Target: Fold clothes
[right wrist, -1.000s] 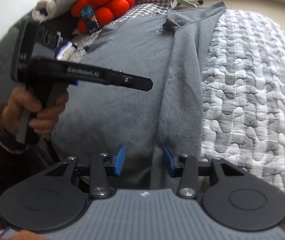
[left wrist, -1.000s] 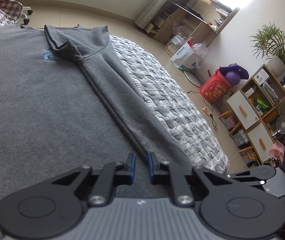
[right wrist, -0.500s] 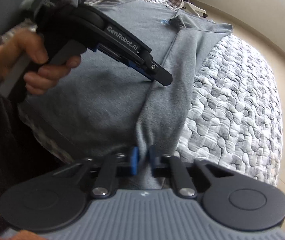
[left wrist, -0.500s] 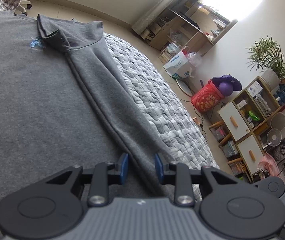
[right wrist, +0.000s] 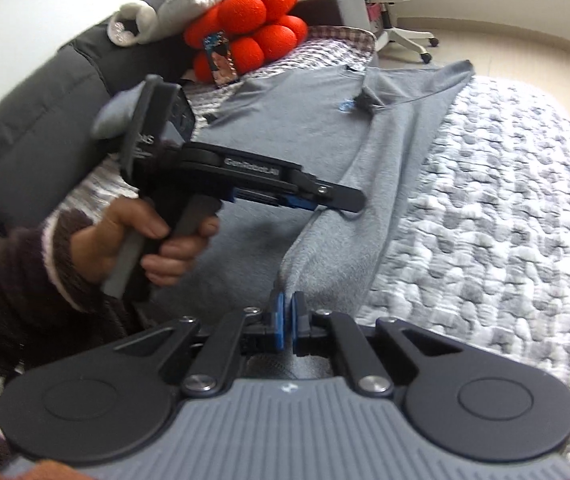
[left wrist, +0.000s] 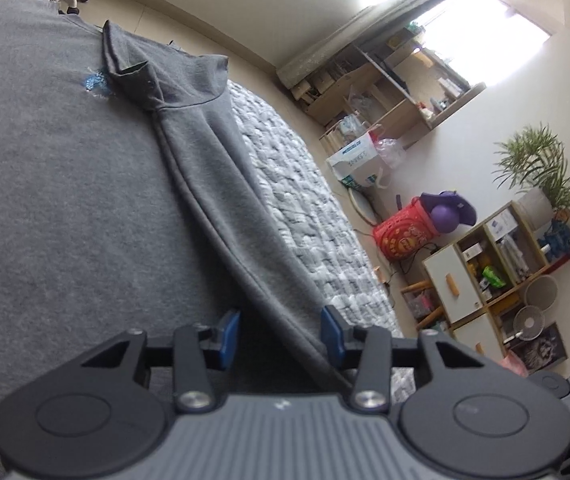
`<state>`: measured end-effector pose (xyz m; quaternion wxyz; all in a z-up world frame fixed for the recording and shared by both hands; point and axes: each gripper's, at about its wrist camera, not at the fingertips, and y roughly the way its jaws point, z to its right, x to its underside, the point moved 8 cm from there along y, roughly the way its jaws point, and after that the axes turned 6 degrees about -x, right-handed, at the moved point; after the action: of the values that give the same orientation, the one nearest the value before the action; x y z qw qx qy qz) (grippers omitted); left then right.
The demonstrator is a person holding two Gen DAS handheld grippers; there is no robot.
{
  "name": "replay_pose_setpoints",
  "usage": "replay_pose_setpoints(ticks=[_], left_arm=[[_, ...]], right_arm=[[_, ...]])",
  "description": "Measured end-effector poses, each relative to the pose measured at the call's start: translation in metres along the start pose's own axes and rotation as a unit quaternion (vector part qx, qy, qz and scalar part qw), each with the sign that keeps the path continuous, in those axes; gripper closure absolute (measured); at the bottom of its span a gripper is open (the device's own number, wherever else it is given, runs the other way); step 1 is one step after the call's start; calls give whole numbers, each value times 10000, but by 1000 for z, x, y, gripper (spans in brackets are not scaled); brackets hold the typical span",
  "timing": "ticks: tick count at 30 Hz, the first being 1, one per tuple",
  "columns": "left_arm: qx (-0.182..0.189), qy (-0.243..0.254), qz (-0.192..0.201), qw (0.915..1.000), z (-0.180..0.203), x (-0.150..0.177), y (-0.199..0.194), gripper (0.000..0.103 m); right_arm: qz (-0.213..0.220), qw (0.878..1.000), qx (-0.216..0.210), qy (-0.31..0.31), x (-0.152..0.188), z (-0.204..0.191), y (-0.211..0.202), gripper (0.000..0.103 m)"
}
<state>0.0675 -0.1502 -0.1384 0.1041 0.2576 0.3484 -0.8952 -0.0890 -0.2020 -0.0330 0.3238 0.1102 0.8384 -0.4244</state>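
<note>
A grey t-shirt (left wrist: 65, 184) lies spread on the bed, its right side folded inward in a long strip (left wrist: 229, 208) with the sleeve (left wrist: 157, 68) turned over near a blue chest print. My left gripper (left wrist: 281, 338) is open, its jaws standing either side of the folded edge near the hem. In the right wrist view the shirt (right wrist: 309, 136) runs away from me. My right gripper (right wrist: 286, 312) is shut on the shirt's hem corner, lifting the fold. The left gripper (right wrist: 325, 200) shows there, held in a hand above the fold.
A grey-white quilted bedspread (right wrist: 497, 208) covers the bed under the shirt. A red plush toy (right wrist: 253, 28) and pillows sit at the head by a dark sofa back (right wrist: 33, 120). Shelves (left wrist: 493, 276), a red basket (left wrist: 401, 236) and a plant (left wrist: 545, 176) stand beside the bed.
My left gripper has opened wider and now straddles the folded edge. My right gripper closed on the hem corner and has lifted it.
</note>
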Motion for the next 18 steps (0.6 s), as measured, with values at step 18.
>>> replay_pose_setpoints(ticks=[18], left_arm=[[-948,590,-831,9903,-21,-6,-23,64]], right_arm=[[-364,9976,-82,586,-5,20,30,61]])
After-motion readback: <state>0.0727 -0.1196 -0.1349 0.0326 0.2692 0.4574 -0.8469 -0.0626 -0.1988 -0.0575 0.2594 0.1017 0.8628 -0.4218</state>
